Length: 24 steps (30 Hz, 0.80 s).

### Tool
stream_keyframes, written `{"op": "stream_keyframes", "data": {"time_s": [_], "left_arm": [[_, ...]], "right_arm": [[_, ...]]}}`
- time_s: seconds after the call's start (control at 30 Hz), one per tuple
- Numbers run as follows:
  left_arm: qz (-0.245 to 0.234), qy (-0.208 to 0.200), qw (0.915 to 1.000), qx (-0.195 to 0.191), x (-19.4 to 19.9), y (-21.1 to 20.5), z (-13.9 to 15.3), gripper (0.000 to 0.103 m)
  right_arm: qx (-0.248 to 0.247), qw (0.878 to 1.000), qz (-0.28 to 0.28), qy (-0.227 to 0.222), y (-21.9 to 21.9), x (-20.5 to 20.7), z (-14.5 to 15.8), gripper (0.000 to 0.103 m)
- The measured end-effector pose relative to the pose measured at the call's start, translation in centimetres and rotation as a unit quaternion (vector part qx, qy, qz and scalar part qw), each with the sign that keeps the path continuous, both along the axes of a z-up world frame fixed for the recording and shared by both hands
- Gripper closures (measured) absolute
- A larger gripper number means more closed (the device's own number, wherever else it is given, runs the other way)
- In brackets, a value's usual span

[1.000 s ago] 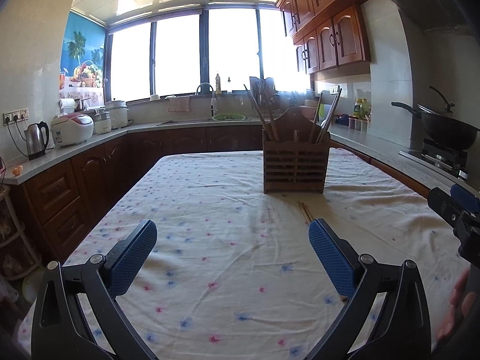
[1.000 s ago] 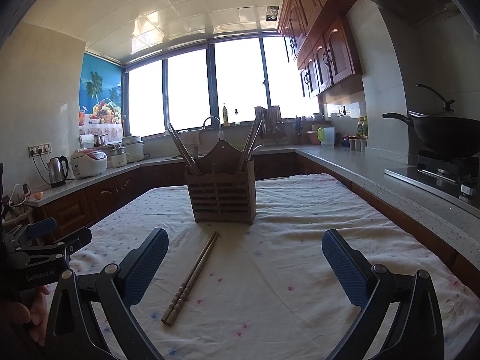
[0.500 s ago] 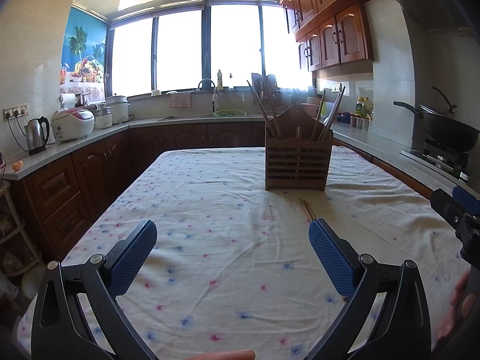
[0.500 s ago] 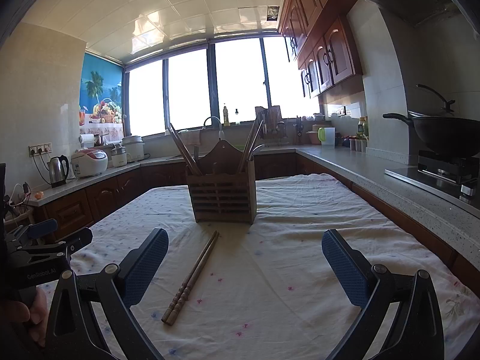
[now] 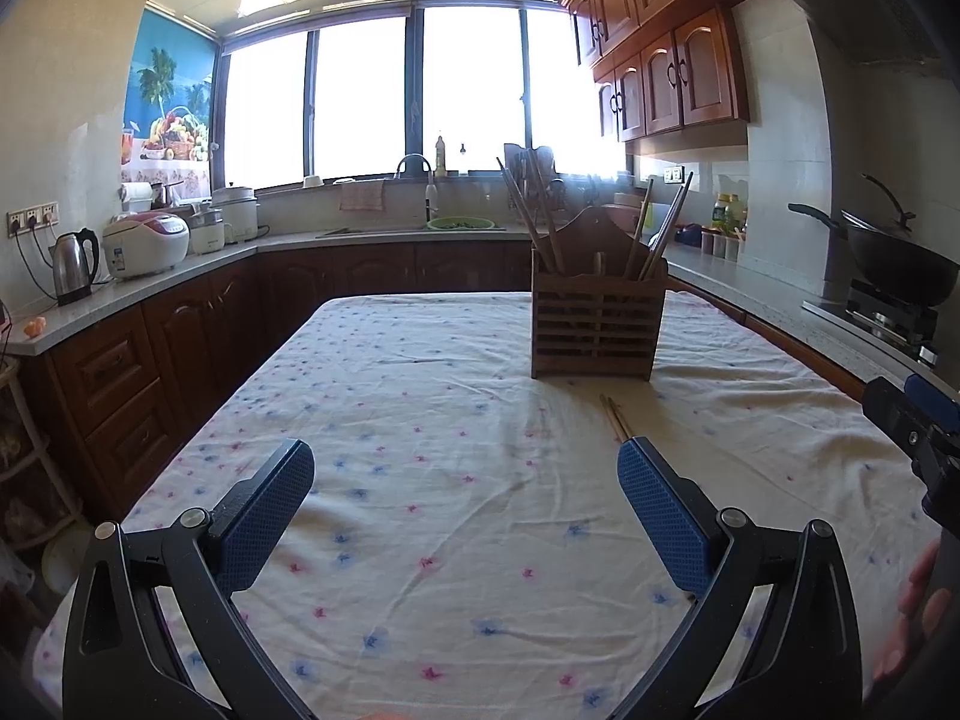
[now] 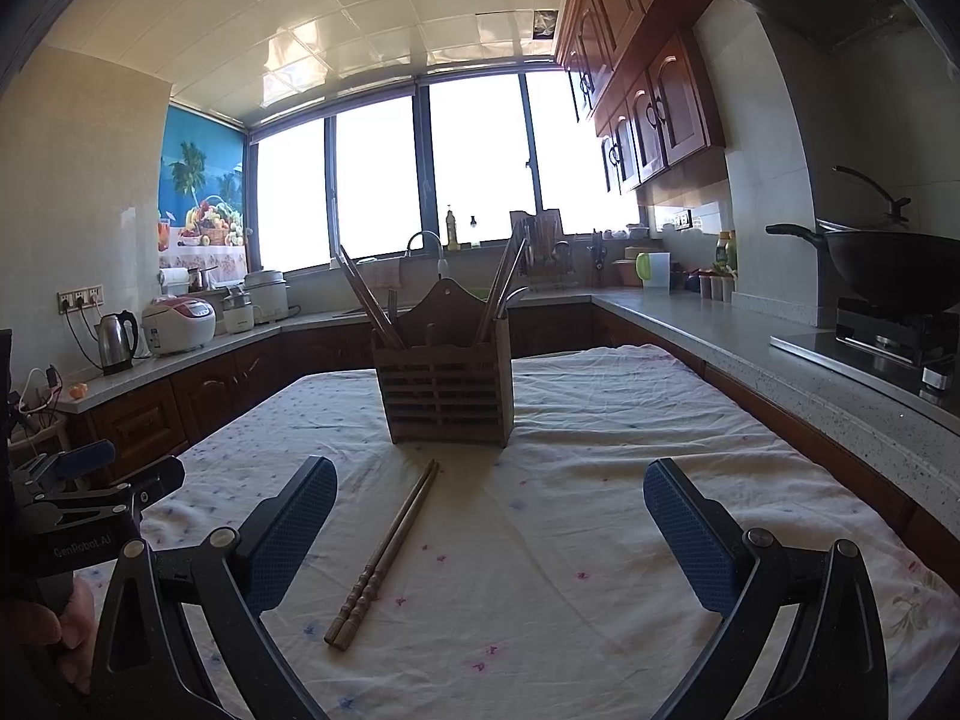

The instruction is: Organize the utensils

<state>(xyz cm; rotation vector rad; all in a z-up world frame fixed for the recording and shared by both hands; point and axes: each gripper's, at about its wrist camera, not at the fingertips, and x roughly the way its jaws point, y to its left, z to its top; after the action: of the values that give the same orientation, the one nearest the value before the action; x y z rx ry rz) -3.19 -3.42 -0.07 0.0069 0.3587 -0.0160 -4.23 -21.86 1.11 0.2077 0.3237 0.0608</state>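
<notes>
Pre-grasp stage: right gripper (image 6: 489, 522) and left gripper (image 5: 465, 501), jaws wide and empty, hover over the floral-clothed tabletop (image 6: 600, 540); the pair of turned-handle brown wooden chopsticks (image 6: 384, 555) lies unobstructed ahead, probably next to be lifted into the slatted wooden utensil holder (image 6: 447, 396) beyond.

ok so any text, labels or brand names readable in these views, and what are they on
"GenRobot.AI": printed in grey on the black body of the left tongs, seen at the left edge of the right wrist view.

Label on the white rice cooker: a small blue patch, too small to read.

Labels on the bottles beside the stove: too blurred to read.

Nothing else readable, and no print shows on the wooden utensil holder.
</notes>
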Motion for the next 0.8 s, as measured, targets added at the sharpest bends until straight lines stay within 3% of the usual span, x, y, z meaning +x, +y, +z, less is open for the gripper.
{"op": "stream_keyframes", "data": {"time_s": [0.8], "left_arm": [[-0.013, 0.005, 0.9999, 0.005, 0.29, -0.41, 0.05, 0.0]], "right_arm": [[0.008, 1.0, 0.008, 0.001, -0.02, 0.38, 0.06, 0.0]]}}
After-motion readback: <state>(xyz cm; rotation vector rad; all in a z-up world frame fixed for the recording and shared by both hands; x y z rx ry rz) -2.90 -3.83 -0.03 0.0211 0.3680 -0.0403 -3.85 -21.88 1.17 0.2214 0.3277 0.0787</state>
